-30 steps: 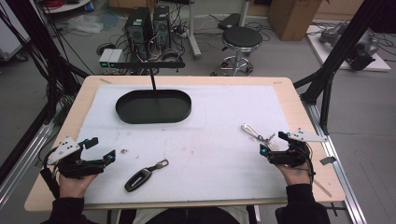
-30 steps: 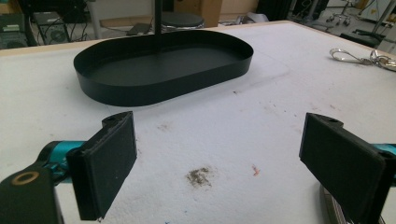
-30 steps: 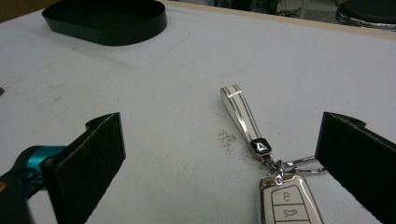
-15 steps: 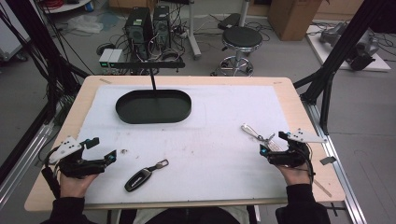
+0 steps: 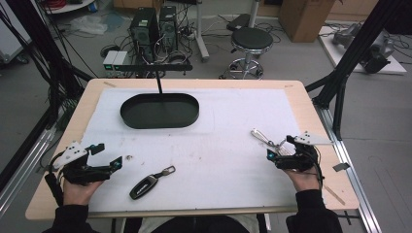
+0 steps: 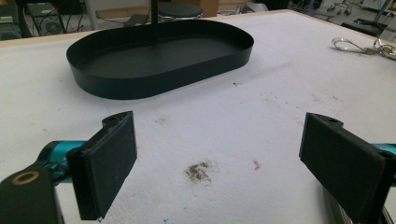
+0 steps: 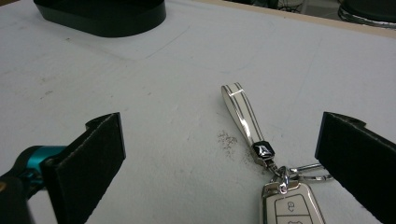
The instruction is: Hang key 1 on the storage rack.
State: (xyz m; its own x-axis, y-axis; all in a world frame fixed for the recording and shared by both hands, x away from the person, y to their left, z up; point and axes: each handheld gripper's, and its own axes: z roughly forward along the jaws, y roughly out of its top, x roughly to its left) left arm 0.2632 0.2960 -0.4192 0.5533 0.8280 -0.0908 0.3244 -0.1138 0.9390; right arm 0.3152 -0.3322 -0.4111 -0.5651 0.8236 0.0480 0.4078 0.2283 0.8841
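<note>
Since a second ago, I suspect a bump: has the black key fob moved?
No. The black key fob lies in the same spot below the black tray.

A black oval tray (image 5: 160,110), a white key fob (image 7: 292,207) on its white-and-silver striped strap (image 7: 243,117), white table cover (image 5: 218,160).

A white key fob (image 7: 292,205) with a white strap (image 7: 244,119) lies flat on the white mat.

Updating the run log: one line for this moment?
left gripper: open, empty | right gripper: open over white key fob | black key fob: untouched
</note>
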